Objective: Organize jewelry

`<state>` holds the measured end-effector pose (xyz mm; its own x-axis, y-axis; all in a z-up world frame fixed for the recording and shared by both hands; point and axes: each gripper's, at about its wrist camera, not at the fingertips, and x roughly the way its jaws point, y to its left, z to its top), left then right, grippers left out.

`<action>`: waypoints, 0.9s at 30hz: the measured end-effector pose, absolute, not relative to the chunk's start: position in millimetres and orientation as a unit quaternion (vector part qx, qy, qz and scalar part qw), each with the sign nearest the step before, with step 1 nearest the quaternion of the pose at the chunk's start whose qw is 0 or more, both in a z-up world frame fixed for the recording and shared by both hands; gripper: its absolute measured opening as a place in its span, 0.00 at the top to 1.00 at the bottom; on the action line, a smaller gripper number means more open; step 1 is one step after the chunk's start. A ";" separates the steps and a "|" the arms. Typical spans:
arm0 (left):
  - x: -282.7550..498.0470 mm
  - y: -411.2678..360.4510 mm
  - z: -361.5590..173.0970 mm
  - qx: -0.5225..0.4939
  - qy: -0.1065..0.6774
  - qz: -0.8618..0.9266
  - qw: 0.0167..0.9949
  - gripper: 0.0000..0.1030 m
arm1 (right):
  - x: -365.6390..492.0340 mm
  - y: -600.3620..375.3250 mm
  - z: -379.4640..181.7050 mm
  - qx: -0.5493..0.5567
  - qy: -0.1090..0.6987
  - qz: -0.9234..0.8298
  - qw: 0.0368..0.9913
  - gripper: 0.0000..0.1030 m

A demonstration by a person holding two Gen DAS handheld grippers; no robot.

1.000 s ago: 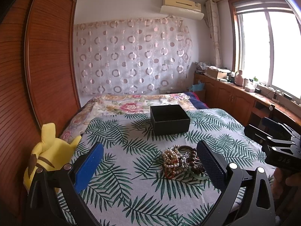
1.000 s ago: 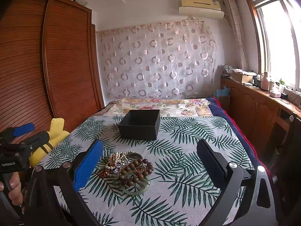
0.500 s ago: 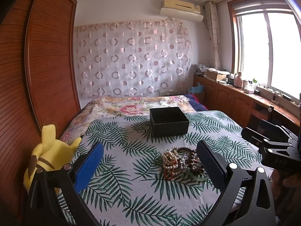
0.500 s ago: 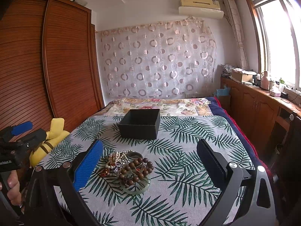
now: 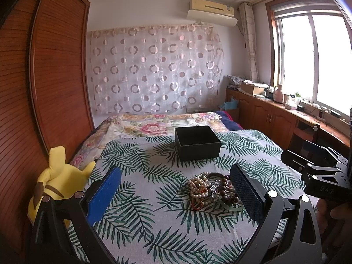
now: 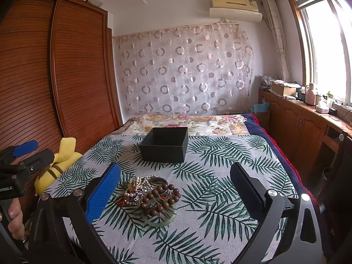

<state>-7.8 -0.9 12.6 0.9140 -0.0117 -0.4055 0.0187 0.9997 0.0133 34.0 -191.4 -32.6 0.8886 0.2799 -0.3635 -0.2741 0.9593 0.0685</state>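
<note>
My left gripper (image 5: pixel 176 193) and my right gripper (image 6: pixel 173 191) both hang with jaws spread wide, holding nothing, above the leaf-print bedspread (image 6: pixel 220 176). Just ahead lies the tangled jewelry pile (image 6: pixel 151 195), beads and a bangle heaped together. Farther back sits the open black box (image 6: pixel 164 144), apart from the pile

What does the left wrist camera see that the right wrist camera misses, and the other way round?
Only the left wrist view shows the right gripper from outside, at its right edge. Only the right wrist view shows the left gripper from outside, at its left edge, and the hand gripping its handle. Both show the jewelry pile, the open black box beyond it, the yellow plush toy and the leaf-print cloth.
</note>
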 end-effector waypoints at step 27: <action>-7.5 2.9 10.3 0.008 0.217 -0.006 0.976 0.07 | 36.0 -185.1 -35.6 0.010 0.195 0.145 0.970 0.02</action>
